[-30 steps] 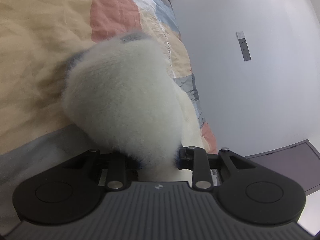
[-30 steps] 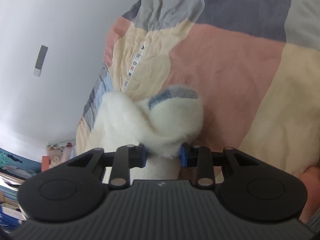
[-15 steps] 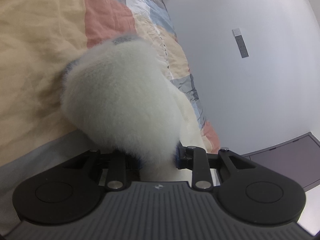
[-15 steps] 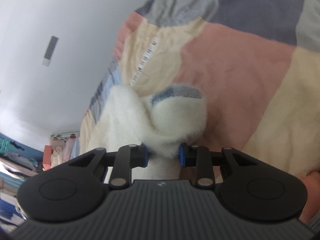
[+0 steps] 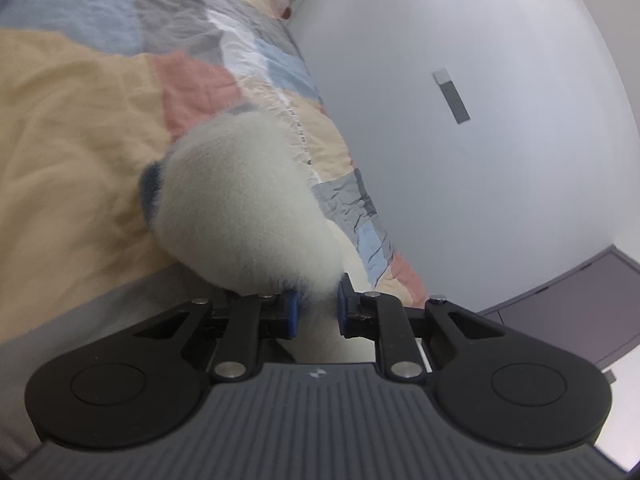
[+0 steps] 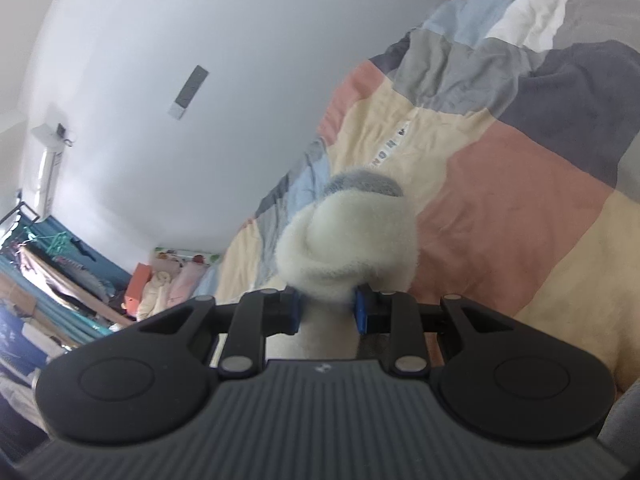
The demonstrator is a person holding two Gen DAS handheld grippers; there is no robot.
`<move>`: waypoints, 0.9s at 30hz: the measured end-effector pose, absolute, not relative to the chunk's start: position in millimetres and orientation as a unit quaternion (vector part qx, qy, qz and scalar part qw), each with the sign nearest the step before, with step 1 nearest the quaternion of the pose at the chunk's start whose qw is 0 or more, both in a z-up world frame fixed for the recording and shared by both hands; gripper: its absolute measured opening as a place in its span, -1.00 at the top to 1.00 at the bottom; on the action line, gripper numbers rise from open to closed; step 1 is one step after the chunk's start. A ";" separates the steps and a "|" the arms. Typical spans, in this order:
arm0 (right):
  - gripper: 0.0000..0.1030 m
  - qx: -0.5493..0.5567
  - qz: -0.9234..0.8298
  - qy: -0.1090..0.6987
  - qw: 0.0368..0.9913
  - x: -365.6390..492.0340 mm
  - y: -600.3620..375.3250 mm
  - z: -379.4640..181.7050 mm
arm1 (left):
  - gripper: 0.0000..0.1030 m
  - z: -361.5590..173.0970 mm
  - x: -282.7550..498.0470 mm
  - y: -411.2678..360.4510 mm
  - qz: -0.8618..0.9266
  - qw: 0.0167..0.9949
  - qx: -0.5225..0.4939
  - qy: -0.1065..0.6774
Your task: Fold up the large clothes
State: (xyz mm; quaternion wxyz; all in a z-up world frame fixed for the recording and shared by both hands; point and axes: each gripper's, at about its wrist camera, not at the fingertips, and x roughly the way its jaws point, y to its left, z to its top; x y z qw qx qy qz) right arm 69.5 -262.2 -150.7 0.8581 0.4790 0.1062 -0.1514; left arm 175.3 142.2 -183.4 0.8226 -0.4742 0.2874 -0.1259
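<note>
The left gripper is clamped on a bunch of fluffy white garment — a blue trim shows at its far edge. The right gripper pinches another bunch of it, grey-blue trim on top. Both bunches are held above the patchwork quilt, near the white wall.

Bed under patchwork quilt; white fuzzy garment over quilt
</note>
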 end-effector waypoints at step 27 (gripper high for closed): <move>0.26 0.493 -0.046 0.140 0.857 11.7 -285.3 -122.8 | 0.50 -159.6 122.8 174.3 -0.191 0.782 -0.496 0.327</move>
